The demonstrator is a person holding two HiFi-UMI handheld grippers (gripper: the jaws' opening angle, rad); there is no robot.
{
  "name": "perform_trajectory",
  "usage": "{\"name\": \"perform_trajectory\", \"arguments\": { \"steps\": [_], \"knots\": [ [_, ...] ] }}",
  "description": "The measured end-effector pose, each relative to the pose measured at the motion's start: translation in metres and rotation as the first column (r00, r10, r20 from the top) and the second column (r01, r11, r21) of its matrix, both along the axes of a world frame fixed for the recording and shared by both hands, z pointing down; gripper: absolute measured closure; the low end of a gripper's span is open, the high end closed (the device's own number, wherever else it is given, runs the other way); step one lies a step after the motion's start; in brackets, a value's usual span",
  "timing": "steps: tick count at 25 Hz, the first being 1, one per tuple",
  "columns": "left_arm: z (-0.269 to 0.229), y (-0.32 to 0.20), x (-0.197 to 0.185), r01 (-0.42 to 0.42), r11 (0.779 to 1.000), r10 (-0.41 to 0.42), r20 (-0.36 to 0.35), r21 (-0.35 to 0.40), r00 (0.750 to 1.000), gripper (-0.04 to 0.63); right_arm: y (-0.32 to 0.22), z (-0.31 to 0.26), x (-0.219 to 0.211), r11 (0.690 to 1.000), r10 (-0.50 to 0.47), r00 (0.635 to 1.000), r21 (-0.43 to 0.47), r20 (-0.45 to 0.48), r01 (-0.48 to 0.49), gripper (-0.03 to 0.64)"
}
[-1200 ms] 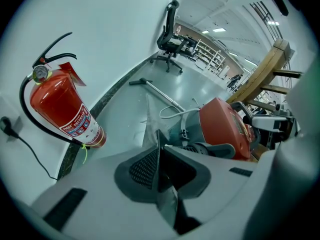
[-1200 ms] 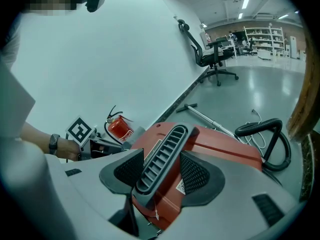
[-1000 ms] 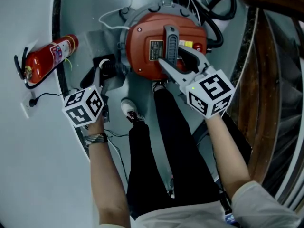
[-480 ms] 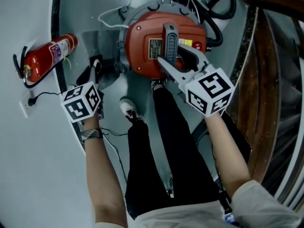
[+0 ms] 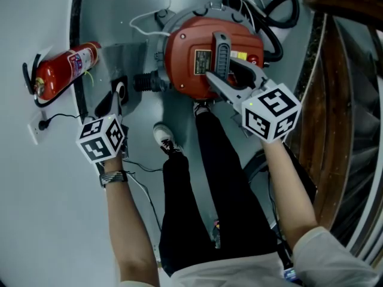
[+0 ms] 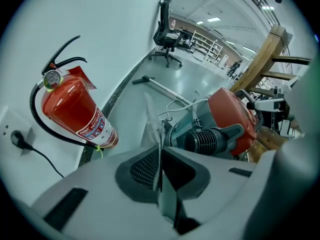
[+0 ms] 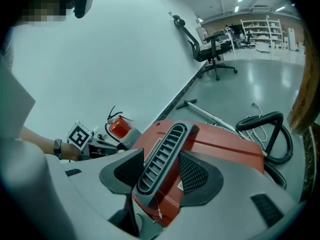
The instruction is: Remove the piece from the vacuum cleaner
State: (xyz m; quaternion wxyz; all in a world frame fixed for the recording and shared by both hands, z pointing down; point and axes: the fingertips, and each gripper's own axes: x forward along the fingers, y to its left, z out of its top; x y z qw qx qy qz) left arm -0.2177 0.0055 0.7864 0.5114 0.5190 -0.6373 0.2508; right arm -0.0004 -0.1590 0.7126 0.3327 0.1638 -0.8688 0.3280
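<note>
The red vacuum cleaner (image 5: pixel 191 58) lies on the grey floor, with a black ribbed port (image 5: pixel 146 82) on its left side. My right gripper (image 5: pixel 226 78) is shut on its grey slotted handle (image 7: pixel 162 151), a pad on each side. My left gripper (image 5: pixel 116 97) is off to the left of the port, apart from it. Its jaws have just been closing, and a thin pale piece (image 6: pixel 152 121) stands edge-on between the pads (image 6: pixel 142 166). In the left gripper view the vacuum cleaner (image 6: pixel 232 119) lies beyond the jaws.
A red fire extinguisher (image 5: pixel 60 73) leans at the wall on the left, above a socket with a cable (image 5: pixel 39 127). A black hose (image 5: pixel 272 17) coils behind the vacuum. The person's legs (image 5: pixel 203 178) stand below it. Wooden stairs (image 5: pixel 341 100) are at the right.
My left gripper has drawn back from the ribbed port, down and to the left in the head view. The right gripper stays on the handle.
</note>
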Motion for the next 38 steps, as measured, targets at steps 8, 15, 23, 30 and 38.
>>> {"name": "perform_trajectory", "arguments": {
  "steps": [8, 15, 23, 30, 38],
  "knots": [
    [-0.016, 0.010, 0.007, -0.029, 0.999, 0.029, 0.005, 0.019, 1.000, 0.571, 0.000, -0.002, 0.006, 1.000, 0.014, 1.000, 0.013, -0.022, -0.013, 0.393],
    [-0.044, 0.007, 0.015, -0.062, 0.997, 0.061, 0.014, 0.053, 0.998, 0.571, 0.001, -0.012, 0.025, 0.996, 0.038, 0.996, 0.077, -0.075, -0.032, 0.393],
    [-0.087, -0.004, 0.019, -0.046, 0.993, 0.045, 0.014, 0.109, 0.999, 0.571, 0.003, -0.057, 0.028, 0.990, 0.053, 0.995, 0.134, -0.082, -0.041, 0.394],
    [-0.136, 0.005, 0.015, -0.059, 0.989, 0.052, 0.050, 0.137, 0.997, 0.571, 0.019, -0.113, 0.021, 0.979, 0.022, 0.997, 0.204, -0.077, -0.005, 0.462],
    [-0.215, 0.019, 0.000, -0.067, 0.976, 0.044, 0.110, 0.209, 0.993, 0.571, 0.028, -0.196, 0.016, 0.946, -0.035, 0.995, 0.318, -0.090, 0.062, 0.578]
  ]
}}
